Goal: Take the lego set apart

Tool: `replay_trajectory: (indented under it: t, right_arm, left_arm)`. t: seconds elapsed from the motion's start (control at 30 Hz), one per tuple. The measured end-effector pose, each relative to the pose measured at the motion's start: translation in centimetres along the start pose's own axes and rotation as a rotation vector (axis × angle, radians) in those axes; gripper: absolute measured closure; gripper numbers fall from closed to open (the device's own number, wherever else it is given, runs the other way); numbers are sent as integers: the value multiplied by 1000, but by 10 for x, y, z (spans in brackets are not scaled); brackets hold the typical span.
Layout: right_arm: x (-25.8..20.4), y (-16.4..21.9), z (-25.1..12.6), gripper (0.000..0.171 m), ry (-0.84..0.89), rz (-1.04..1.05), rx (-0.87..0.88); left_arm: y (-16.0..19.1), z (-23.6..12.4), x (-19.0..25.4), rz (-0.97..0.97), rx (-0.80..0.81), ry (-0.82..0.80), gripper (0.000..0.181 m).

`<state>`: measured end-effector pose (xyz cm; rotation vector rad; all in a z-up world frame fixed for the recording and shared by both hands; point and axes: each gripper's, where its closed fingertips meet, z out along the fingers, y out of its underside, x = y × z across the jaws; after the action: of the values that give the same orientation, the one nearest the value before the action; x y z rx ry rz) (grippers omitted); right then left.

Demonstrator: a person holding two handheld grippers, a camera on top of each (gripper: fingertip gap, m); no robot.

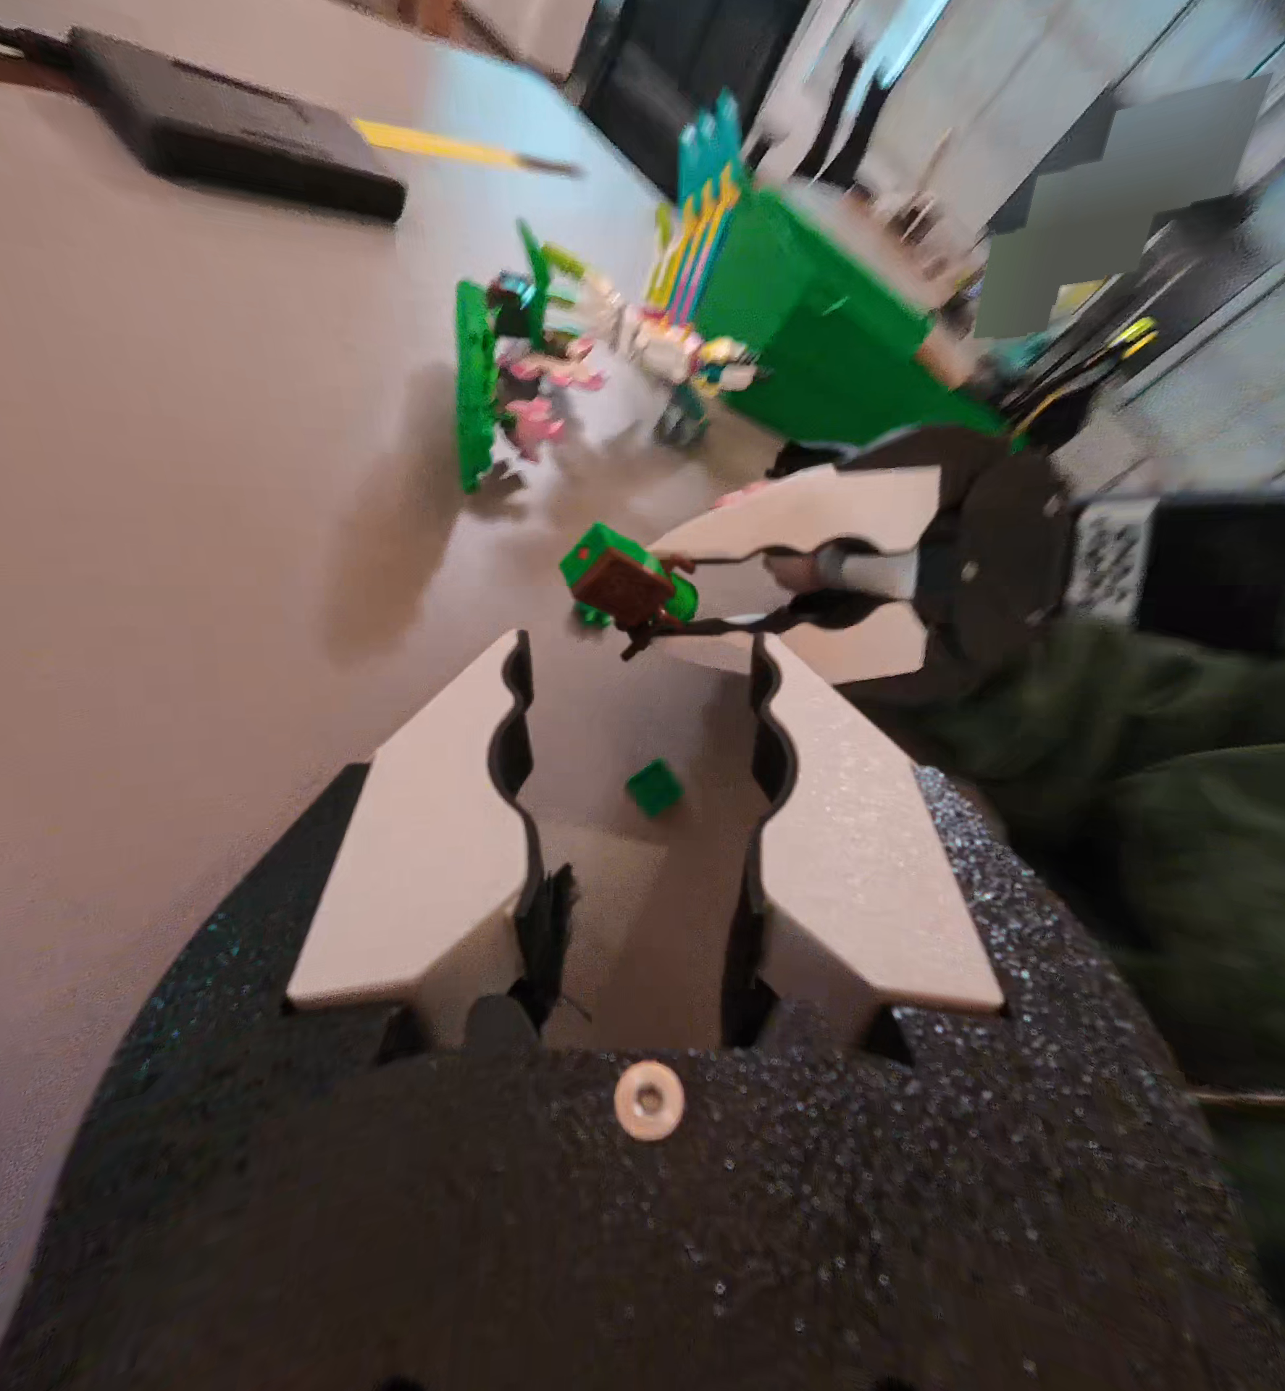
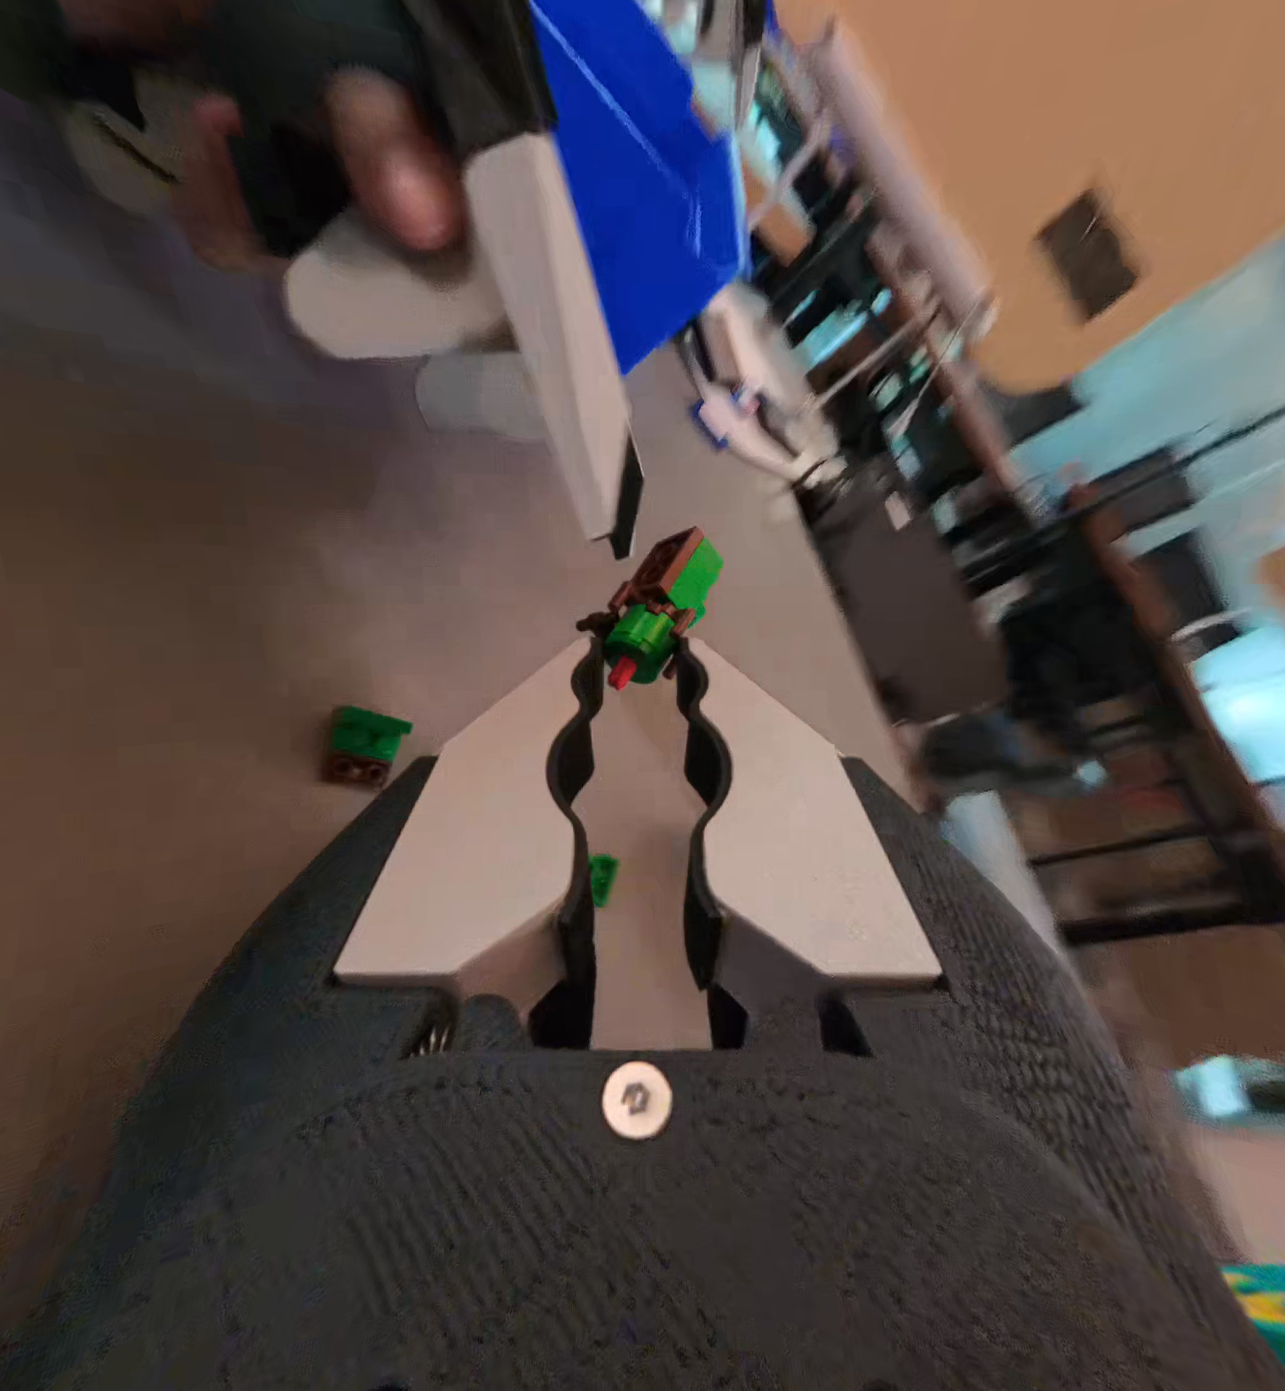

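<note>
Green-brown lego piece (image 2: 658, 613) pinched at right gripper (image 2: 636, 647) tips, held off worktop (image 1: 173, 527). Left gripper (image 1: 639, 647) released, empty, at piece's 12 o'clock, near. Loose green brick (image 1: 654, 788) lying below.

Each gripper has a black, grainy, speckled body with a round silver screw set in the middle of its front edge. The left gripper (image 1: 639, 651) carries two pale grey wedge-shaped fingers (image 1: 429, 828) lined on their inner faces with wavy black pads. The right gripper (image 2: 636, 640) is built the same, its pale fingers (image 2: 474, 843) tapering to points. Seen from the left wrist view, the right gripper bears a black-and-white square marker (image 1: 1110, 553), and behind it shows a dark olive green sleeve (image 1: 1151, 753).
</note>
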<state>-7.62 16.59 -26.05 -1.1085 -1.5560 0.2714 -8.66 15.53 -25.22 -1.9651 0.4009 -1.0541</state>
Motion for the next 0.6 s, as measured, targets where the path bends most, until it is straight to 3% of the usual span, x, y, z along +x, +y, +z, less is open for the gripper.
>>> replay_trajectory:
  t: [0.03, 0.17, 0.3, 0.6]
  right_arm:
    - [2, -7, -5, 155, 42, -77, 36]
    - [5, -26, -17, 155, 164, -265, 108]
    - [12, -31, -21, 155, 259, -376, 97]
    - [23, -38, -29, 156, 415, -548, 71]
  left_arm:
    - [-5, -3, 4, -27, 46, 45, 127]
    - [-11, -3, 16, -27, 104, 111, 137]
    - [-18, -1, 27, 3, 164, 154, 159]
    - [-32, -6, 33, -56, 288, 219, 145]
